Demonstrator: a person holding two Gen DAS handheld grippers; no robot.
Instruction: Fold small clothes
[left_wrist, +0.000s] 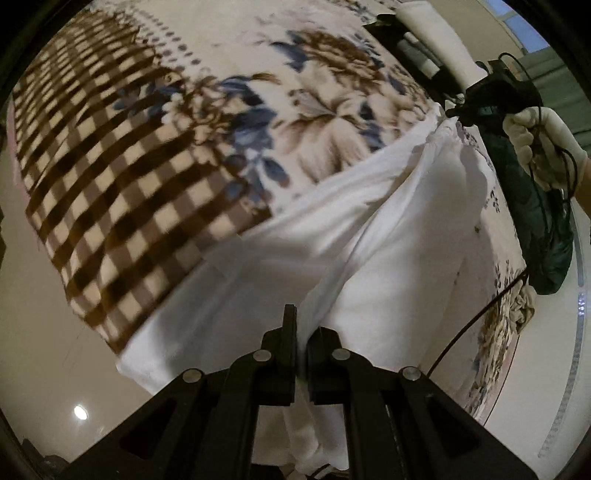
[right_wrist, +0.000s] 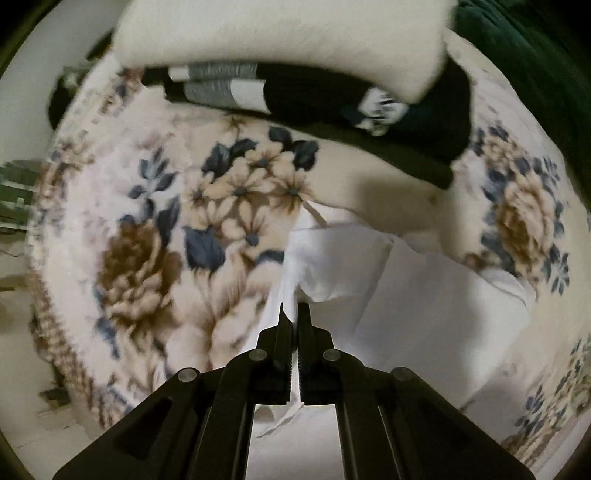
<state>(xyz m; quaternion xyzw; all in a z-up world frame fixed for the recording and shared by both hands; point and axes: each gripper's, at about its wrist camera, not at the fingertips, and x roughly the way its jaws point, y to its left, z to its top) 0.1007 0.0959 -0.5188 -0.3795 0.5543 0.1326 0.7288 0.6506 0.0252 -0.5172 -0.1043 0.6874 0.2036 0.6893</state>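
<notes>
A small white garment lies stretched over a floral and checked blanket. My left gripper is shut on one edge of the white garment, with cloth pinched between its fingers. In the left wrist view the right gripper sits at the garment's far gathered end, held by a gloved hand. In the right wrist view my right gripper is shut on the white garment, which trails right over the floral blanket.
A pile of folded clothes lies at the blanket's far side: a cream piece, a grey and white striped piece, black and dark green pieces. A dark green sleeve and a cable hang at the right. Pale floor lies beyond the blanket's edge.
</notes>
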